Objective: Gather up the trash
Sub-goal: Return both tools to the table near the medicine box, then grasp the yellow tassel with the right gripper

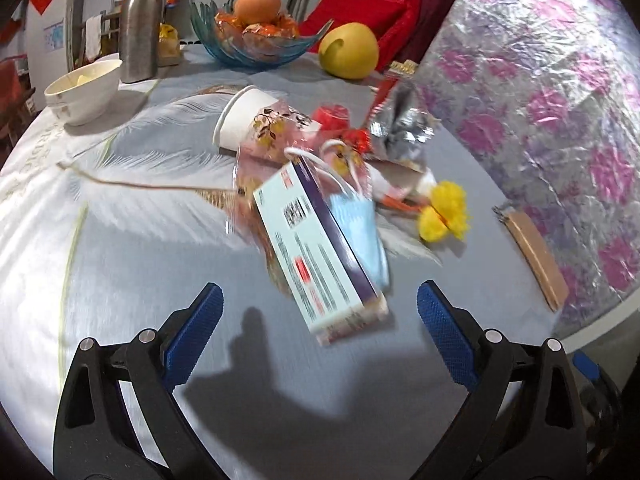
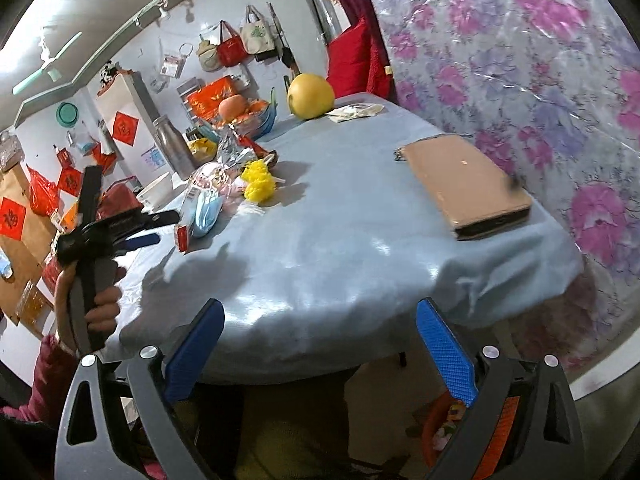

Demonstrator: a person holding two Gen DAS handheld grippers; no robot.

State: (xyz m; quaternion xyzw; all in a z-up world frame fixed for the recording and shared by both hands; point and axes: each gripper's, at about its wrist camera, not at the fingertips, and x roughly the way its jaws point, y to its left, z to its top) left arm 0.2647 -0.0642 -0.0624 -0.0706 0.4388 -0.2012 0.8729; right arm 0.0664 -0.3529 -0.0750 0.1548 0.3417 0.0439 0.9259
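A pile of trash lies mid-table. In the left wrist view it holds a pale blue and purple medicine box (image 1: 320, 252), a blue face mask (image 1: 360, 228), a tipped paper cup (image 1: 244, 120), clear plastic wrap (image 1: 276, 152), a silver foil wrapper (image 1: 400, 124) and yellow pompoms (image 1: 444, 212). My left gripper (image 1: 320, 312) is open, its jaws either side of the box's near end, not touching it. My right gripper (image 2: 320, 340) is open and empty at the table's near edge. The box (image 2: 183, 236), mask (image 2: 206, 210) and pompoms (image 2: 258, 180) also show in the right wrist view.
A white bowl (image 1: 82, 88), a steel bottle (image 1: 140, 24), a blue glass fruit bowl (image 1: 256, 40) and a yellow pomelo (image 1: 348, 50) stand at the back. A brown wallet (image 2: 464, 184) lies at the right edge. A flowered plastic sheet (image 2: 520, 80) hangs on the right.
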